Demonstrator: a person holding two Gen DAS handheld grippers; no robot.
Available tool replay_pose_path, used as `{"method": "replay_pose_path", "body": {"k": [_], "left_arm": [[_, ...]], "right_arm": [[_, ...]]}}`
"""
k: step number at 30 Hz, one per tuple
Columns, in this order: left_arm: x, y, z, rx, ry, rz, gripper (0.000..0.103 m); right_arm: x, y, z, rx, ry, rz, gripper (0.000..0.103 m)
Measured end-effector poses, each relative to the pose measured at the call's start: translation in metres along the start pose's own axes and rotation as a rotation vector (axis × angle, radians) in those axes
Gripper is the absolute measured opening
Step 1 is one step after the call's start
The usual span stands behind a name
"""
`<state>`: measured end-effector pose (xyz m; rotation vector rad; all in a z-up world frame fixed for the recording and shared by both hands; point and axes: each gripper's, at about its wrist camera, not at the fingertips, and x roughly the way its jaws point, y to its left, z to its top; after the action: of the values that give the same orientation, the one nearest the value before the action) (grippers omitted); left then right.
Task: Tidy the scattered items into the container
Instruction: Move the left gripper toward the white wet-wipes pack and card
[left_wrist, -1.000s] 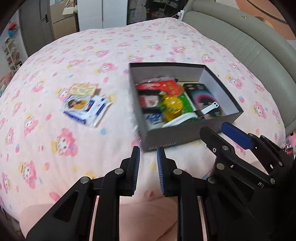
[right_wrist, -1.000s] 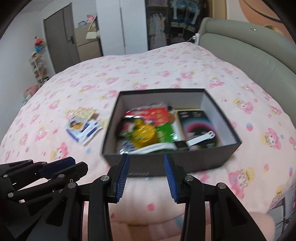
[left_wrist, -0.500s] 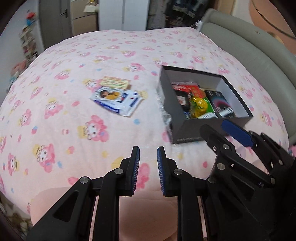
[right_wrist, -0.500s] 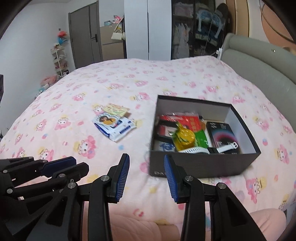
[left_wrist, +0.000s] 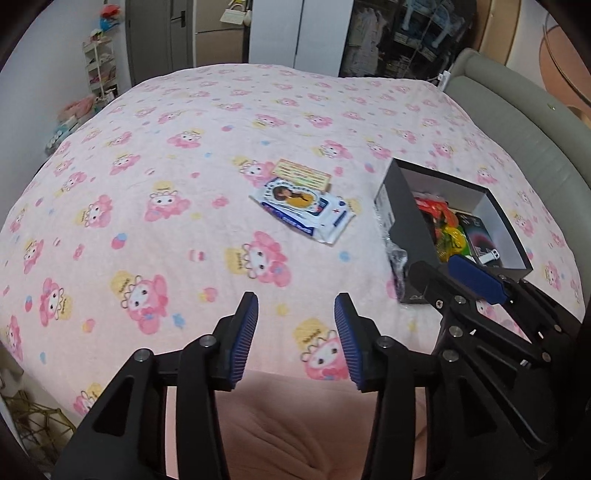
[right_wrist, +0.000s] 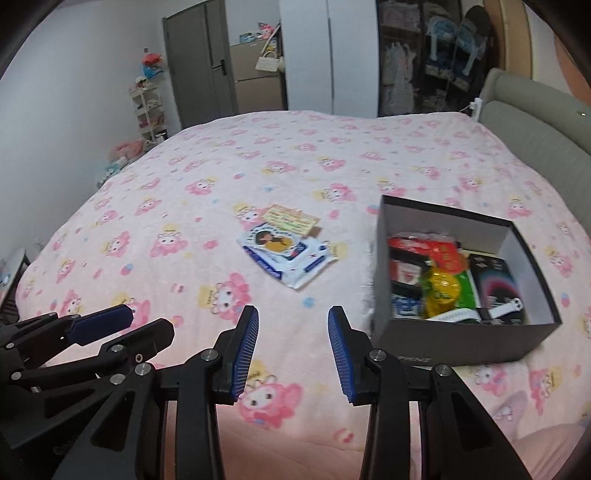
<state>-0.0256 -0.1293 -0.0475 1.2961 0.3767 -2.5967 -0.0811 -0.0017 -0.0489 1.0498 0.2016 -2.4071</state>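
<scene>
Black box (right_wrist: 461, 339) contents clearer from right wrist; left gripper (left_wrist: 295, 332) and right gripper (right_wrist: 291, 332) both agape, empty

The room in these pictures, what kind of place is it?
Most likely a child's bedroom at home: a wide bed with a pink cartoon-print blanket and padded grey headboard, an open wardrobe of hanging clothes, and a small shelf of toys by the door.

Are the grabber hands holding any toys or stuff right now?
No. The left gripper and the right gripper are both open with nothing between their fingers. The wipes packet lies untouched on the bed, beside the box.
</scene>
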Motion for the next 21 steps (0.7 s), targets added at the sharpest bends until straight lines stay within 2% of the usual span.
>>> {"method": "replay_pose_path", "body": {"k": [9,12,21], "left_arm": [[0.017,0.008,0.028,-0.007,-0.014,-0.033,0.046],[0.039,0.012,0.046,-0.04,0.011,-0.03,0.046],[0.107,0.027,0.098,-0.143,0.089,-0.024,0.044]], "right_arm": [[0.018,0.002,0.022,-0.022,0.009,-0.003,0.037],[0.03,-0.008,0.036,-0.005,0.007,0.008,0.043],[0.104,-0.022,0.066,0.041,0.074,0.034,0.043]]}}
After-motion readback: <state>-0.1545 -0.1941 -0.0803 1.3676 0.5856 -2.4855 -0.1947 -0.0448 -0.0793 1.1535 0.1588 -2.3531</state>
